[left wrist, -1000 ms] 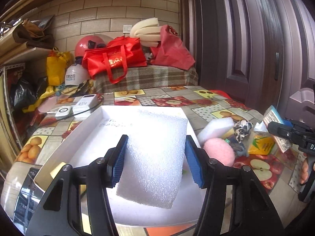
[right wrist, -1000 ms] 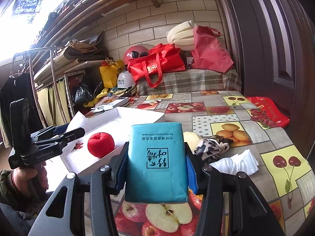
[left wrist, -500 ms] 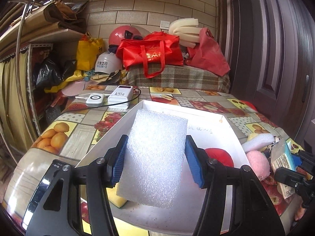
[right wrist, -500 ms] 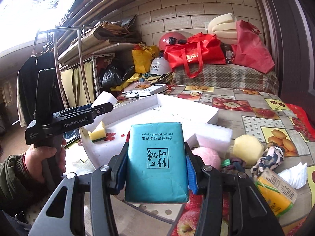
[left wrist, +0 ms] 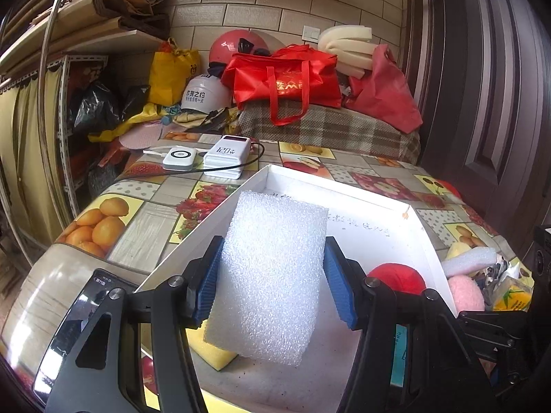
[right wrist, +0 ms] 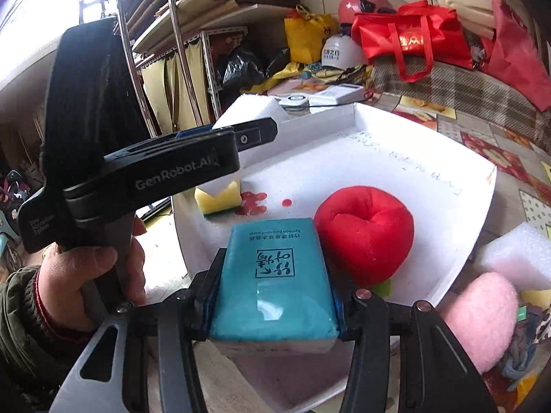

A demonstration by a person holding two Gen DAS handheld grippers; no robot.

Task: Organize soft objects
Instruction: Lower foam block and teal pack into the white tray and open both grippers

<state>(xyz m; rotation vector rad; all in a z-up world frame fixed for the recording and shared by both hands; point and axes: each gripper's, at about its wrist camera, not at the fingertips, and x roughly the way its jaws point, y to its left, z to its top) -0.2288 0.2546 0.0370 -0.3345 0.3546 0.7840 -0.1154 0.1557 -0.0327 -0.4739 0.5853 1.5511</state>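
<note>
My left gripper point(left wrist: 273, 282) is shut on a white foam block point(left wrist: 270, 275) and holds it over the near-left part of the white tray point(left wrist: 347, 191). My right gripper point(right wrist: 272, 296) is shut on a teal tissue pack point(right wrist: 275, 275) over the tray's near edge point(right wrist: 478, 227). In the tray lie a red plush apple point(right wrist: 363, 232), also in the left wrist view point(left wrist: 396, 277), and a yellow sponge point(right wrist: 217, 196). The left gripper's body point(right wrist: 165, 168) shows in the right wrist view, still holding the foam block point(right wrist: 251, 110).
Right of the tray lie a pink puff point(right wrist: 478, 313), a white foam piece point(right wrist: 516, 254), patterned cloth and a yellow juice carton point(left wrist: 511, 297). Two power banks point(left wrist: 224, 156) with a cable sit beyond the tray. A phone point(left wrist: 74, 320) lies at the near left. Bags and helmets crowd the back.
Both grippers have moved left and closer over the tray, each still holding its object. The right gripper now hangs right beside the red plush apple.
</note>
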